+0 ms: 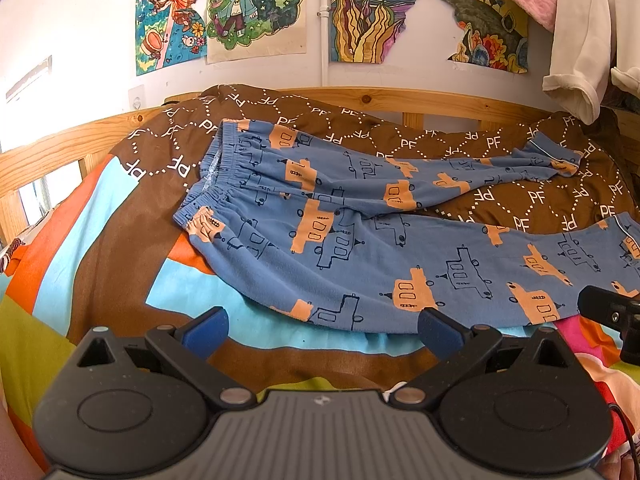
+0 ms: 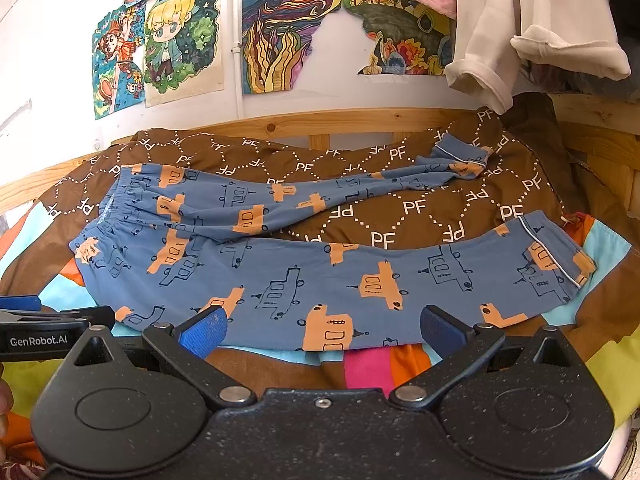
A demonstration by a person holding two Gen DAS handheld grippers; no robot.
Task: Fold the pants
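Pants [image 1: 360, 240] lie spread on the bed's patchwork quilt [image 1: 100, 248], blue with orange and outlined buses, waistband [image 1: 216, 184] toward the left and the two legs splayed apart to the right, brown "PF" fabric showing between them. Nothing looks folded yet, so I'd judge the first move is bringing one leg over onto the other. To do that cleanly, the near leg's lower edge wants pinching at two spread points, one toward the waistband and one toward the near cuff [image 2: 560, 256], then lifting together so the cloth doesn't twist, and laying it square on the far leg with cuffs matched. Left gripper [image 1: 322, 330] hovers just short of the near leg's hem, jaws spread wide, grasping nothing. Right gripper [image 2: 320, 330] sits farther from the waistband, equally wide and empty, over the same hem.
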